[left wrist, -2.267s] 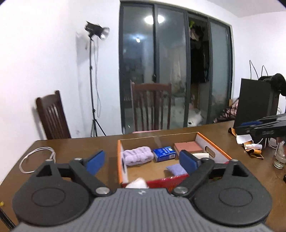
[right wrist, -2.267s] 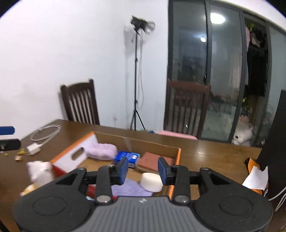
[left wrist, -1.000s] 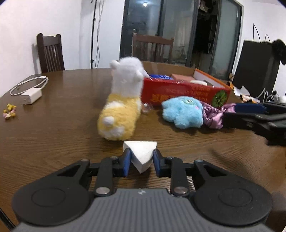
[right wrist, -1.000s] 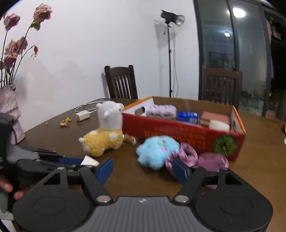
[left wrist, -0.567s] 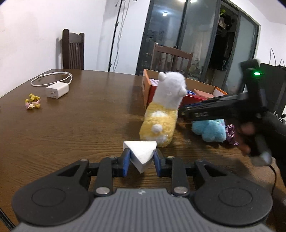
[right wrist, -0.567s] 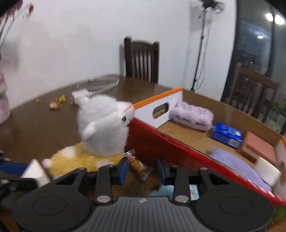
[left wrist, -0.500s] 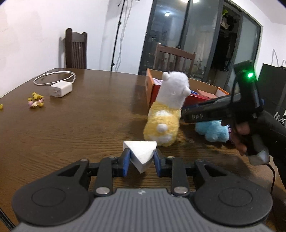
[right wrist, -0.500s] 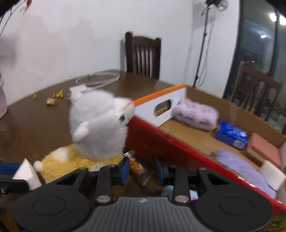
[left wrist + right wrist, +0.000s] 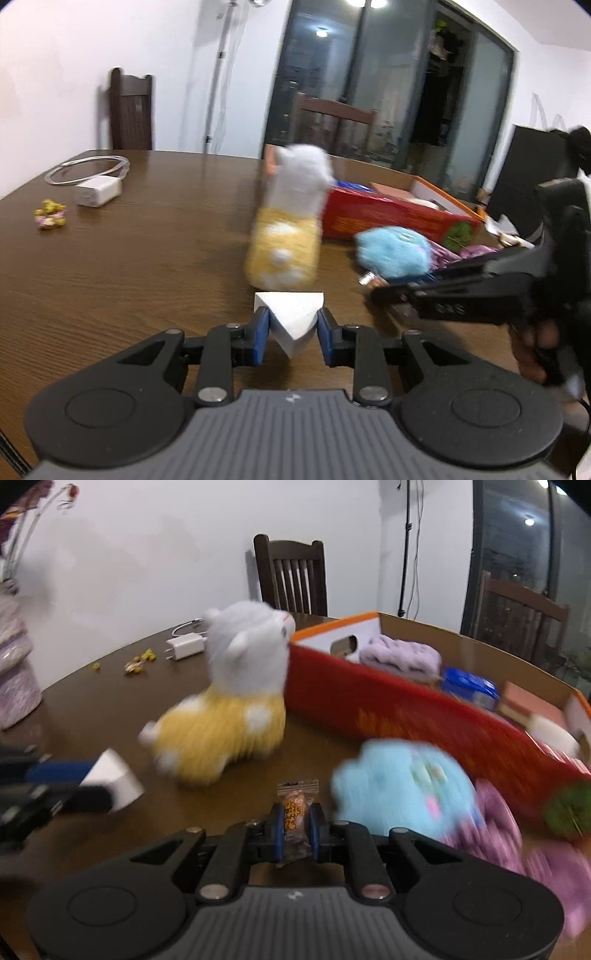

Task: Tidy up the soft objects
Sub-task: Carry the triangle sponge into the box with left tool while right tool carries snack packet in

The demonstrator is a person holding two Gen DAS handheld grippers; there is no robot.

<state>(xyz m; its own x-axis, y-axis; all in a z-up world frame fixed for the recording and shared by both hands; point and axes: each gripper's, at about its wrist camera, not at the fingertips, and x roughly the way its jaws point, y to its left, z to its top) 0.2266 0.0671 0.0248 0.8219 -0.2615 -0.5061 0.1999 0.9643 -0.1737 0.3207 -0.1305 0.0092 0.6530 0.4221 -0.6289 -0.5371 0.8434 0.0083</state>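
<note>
The table [image 9: 129, 251] is the biggest thing before me, dark brown wood, with everything else spread across it. On it sits the box [image 9: 424, 716], red on its outer side with an orange rim, open on top. Inside it I can see a lilac pad [image 9: 400, 656], a blue pack [image 9: 469, 686], a pink block [image 9: 524, 701] and a white block [image 9: 552, 734].

Just outside the box's near corner stands the alpaca [image 9: 229, 698], white head and yellow body, upright, close to the red wall. To its right lies the blue plush [image 9: 406, 786], blurred, touching a purple plush [image 9: 495, 823] that lies against the foot of the box. A green tuft [image 9: 569, 812] shows low on the red wall.

My left gripper [image 9: 291, 332] is clamped on a white wedge [image 9: 291, 314], point downward, held clear above the table in front of the alpaca.

My right gripper [image 9: 297, 829] has just been closing its jaws, and now they are narrow and pinch a candy [image 9: 295, 812] in an orange and clear wrapper, its top sticking up past the pads. My right hand [image 9: 535, 347] shows partly around the handle.

Far across the table lie a white charger [image 9: 98, 194] with its coiled cable [image 9: 88, 171], and some small yellow bits [image 9: 50, 218] nearby.
</note>
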